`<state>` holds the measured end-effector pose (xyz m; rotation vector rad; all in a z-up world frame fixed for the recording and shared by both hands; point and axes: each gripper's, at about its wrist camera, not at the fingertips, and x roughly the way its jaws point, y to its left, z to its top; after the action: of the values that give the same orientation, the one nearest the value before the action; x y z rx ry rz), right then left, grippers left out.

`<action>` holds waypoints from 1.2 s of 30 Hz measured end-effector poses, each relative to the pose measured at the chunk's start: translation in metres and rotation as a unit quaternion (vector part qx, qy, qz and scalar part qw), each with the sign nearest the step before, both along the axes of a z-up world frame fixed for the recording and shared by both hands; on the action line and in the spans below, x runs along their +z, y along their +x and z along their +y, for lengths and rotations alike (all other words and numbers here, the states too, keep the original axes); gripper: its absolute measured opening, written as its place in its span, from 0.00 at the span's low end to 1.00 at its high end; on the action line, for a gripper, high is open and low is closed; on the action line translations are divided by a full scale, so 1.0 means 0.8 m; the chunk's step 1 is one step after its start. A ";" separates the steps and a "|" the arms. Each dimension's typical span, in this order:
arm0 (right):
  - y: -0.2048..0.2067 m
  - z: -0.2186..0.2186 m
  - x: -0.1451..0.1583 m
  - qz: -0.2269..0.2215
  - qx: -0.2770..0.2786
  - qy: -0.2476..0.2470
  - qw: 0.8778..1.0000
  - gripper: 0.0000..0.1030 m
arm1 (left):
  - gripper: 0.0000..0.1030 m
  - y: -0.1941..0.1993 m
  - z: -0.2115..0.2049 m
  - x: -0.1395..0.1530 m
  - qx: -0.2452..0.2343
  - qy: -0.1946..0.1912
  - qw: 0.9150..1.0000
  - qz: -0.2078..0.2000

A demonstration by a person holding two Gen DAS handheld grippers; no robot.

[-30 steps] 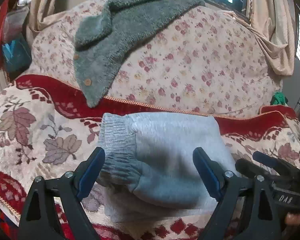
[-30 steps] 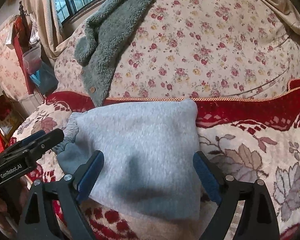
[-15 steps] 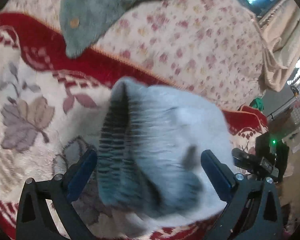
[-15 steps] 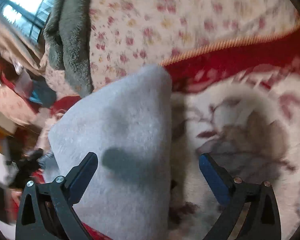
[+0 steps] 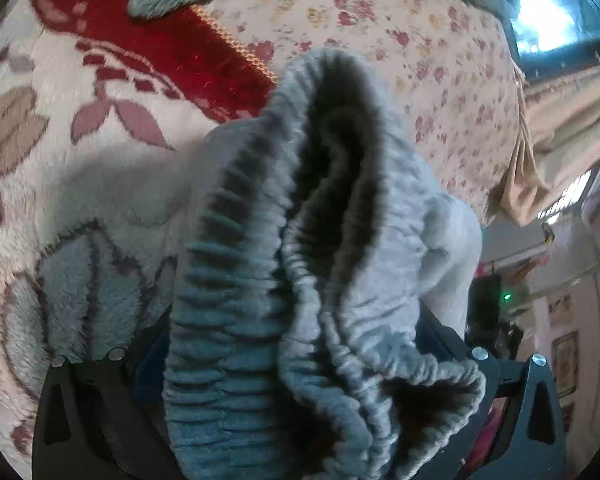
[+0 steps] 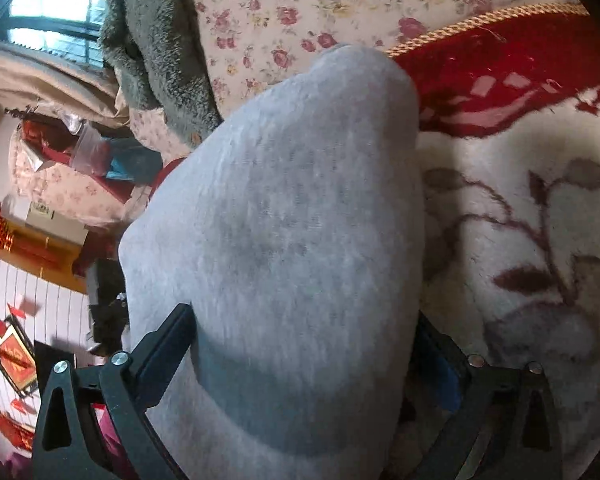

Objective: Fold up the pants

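The folded grey pants fill both views. In the left wrist view the ribbed elastic waistband (image 5: 260,280) stands up, gaping, between the jaws of my left gripper (image 5: 296,344), which squeezes the bundle from both sides. In the right wrist view the smooth grey folded side (image 6: 284,240) sits between the jaws of my right gripper (image 6: 304,344), also pressed on both sides. Both sets of fingertips are mostly hidden by the cloth. The bundle is tilted and looks lifted off the sofa.
A cream and red leaf-patterned blanket (image 5: 80,184) covers the sofa seat. A floral backrest (image 6: 300,0) rises behind, with a grey fleece garment (image 6: 168,48) draped over it. Curtains and a window (image 5: 556,20) stand at the back. Room clutter shows at left (image 6: 40,200).
Both grippers have closed in from open onto the folded pants and tilted, and the bundle has risen and turned, the waistband now gaping toward the left camera.
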<state>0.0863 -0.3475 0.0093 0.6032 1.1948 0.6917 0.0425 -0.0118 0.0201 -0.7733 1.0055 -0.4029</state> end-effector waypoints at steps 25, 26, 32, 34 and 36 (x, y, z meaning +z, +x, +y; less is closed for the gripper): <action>-0.103 -0.211 0.135 -0.087 -0.105 -0.056 0.989 0.55 | 0.76 0.003 -0.237 0.106 -0.081 0.011 0.995 -0.055; -0.105 -0.218 0.130 -0.081 -0.109 -0.060 0.989 0.55 | 0.76 0.003 -0.245 0.101 -0.084 0.012 0.995 -0.051; -0.112 -0.264 0.078 -0.033 -0.125 -0.095 0.987 0.57 | 0.76 0.007 -0.295 0.062 -0.090 0.047 0.994 -0.031; -0.114 -0.271 0.067 -0.028 -0.134 -0.084 0.987 0.60 | 0.77 0.004 -0.299 0.066 -0.090 0.055 0.994 -0.040; -0.113 -0.272 0.065 -0.023 -0.140 -0.087 0.986 0.65 | 0.77 0.005 -0.300 0.067 -0.090 0.060 0.993 -0.039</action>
<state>-0.0039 -0.5649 0.0615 0.5909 1.0883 0.3576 0.0463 -0.2518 0.0740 -0.5566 1.0206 -0.5199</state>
